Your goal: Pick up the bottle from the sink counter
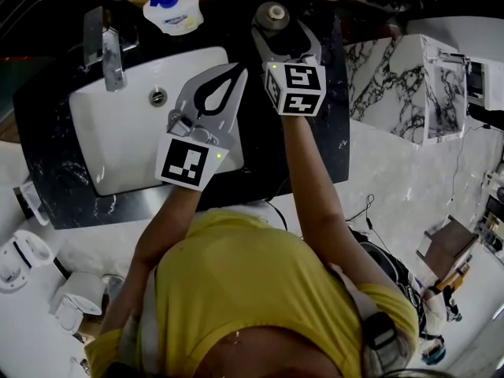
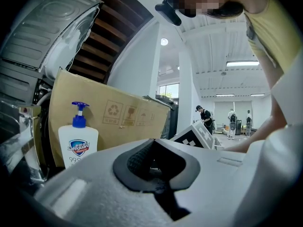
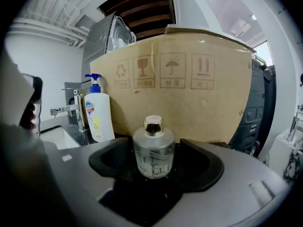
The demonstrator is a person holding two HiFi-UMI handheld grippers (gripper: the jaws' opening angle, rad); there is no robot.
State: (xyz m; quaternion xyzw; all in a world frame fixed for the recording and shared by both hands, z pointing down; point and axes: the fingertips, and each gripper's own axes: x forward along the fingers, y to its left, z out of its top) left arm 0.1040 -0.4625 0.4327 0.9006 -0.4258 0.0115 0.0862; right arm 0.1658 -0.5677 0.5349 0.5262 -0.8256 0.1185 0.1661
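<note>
A small clear glass bottle [image 1: 274, 14] with a silver cap stands upright on the black sink counter [image 1: 335, 124], at its back edge. My right gripper [image 1: 280, 30] reaches around it from the front. In the right gripper view the bottle [image 3: 153, 151] sits between the dark pads [image 3: 112, 161], with a gap on each side. That right gripper [image 3: 155, 163] is open. My left gripper [image 1: 238, 68] hovers over the right part of the white basin [image 1: 118, 140]. It is shut with nothing in it, and in its own view the left gripper [image 2: 152, 146] shows closed tips.
A white soap dispenser [image 1: 173, 8] with a blue pump stands at the back of the counter, left of the bottle, beside the chrome faucet [image 1: 110, 50]. A cardboard box [image 3: 189, 89] rises directly behind the bottle. A white marble-patterned cabinet [image 1: 402, 85] stands right of the counter.
</note>
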